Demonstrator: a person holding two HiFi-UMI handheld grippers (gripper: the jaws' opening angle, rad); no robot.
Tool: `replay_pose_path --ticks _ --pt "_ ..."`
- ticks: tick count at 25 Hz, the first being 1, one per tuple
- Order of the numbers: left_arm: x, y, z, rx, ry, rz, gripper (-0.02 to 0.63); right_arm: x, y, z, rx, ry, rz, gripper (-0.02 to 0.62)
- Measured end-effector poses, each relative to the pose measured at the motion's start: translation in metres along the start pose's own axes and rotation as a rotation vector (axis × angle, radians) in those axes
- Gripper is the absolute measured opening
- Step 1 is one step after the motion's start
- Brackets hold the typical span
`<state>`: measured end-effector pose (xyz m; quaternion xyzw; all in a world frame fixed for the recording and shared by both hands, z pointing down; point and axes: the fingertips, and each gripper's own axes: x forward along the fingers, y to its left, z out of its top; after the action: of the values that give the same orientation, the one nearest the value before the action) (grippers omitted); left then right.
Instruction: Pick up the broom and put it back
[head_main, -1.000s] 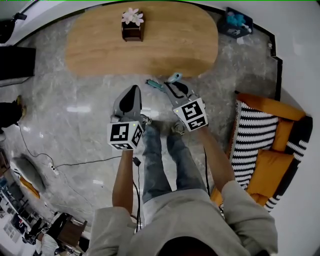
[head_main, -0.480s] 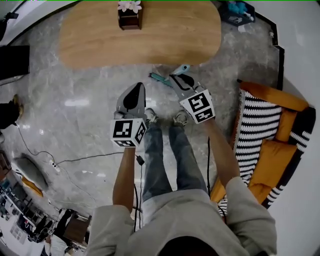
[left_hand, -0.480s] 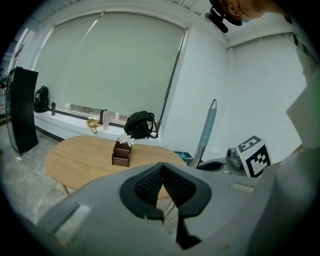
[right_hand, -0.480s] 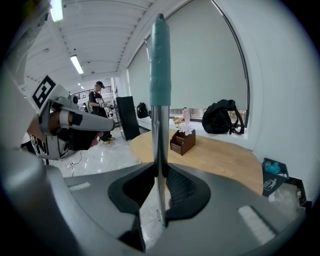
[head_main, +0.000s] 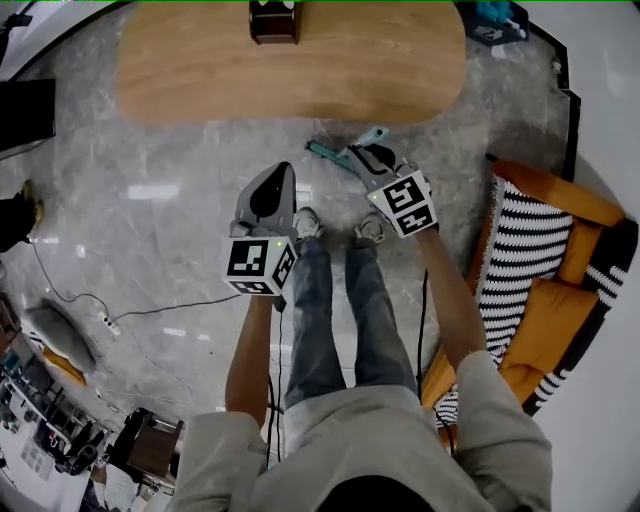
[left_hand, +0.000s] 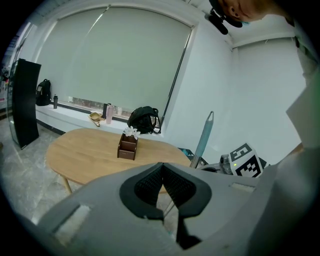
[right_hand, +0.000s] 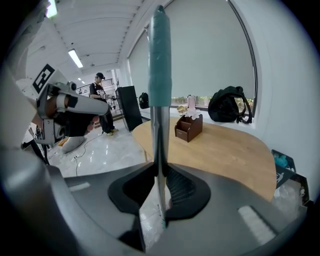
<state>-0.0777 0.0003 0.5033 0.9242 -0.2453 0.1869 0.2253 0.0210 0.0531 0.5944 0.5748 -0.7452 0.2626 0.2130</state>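
One grip only: right gripper (right_hand: 160, 186) clamps the broom (right_hand: 159, 75) by its handle, left gripper (left_hand: 163, 181) closed on nothing. Carry step, I'd say; next needs a steady set-down in its spot.

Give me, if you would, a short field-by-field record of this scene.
Right gripper: fingers shut on the broom, gripping its metal shaft below the teal grip
Left gripper: fingers together, nothing between them
Broom pose: handle close to upright
Table: oval, wooden, ahead of the person
On table: brown box with white flowers
Sofa: striped, orange cushions, at the person's right
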Motion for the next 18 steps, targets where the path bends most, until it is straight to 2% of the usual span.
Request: replay_pose_path --ticks 6,18 --pt "0.003 0.008 -0.005 -0.012 0.005 0.008 0.002 0.021 -0.008 -0.009 -0.006 0.049 0.02 0.074" --pt "0.016 0.014 0.001 -0.014 0.0 0.01 0.002 0.052 -0.049 -0.002 0.044 0.046 0.0 0.075"
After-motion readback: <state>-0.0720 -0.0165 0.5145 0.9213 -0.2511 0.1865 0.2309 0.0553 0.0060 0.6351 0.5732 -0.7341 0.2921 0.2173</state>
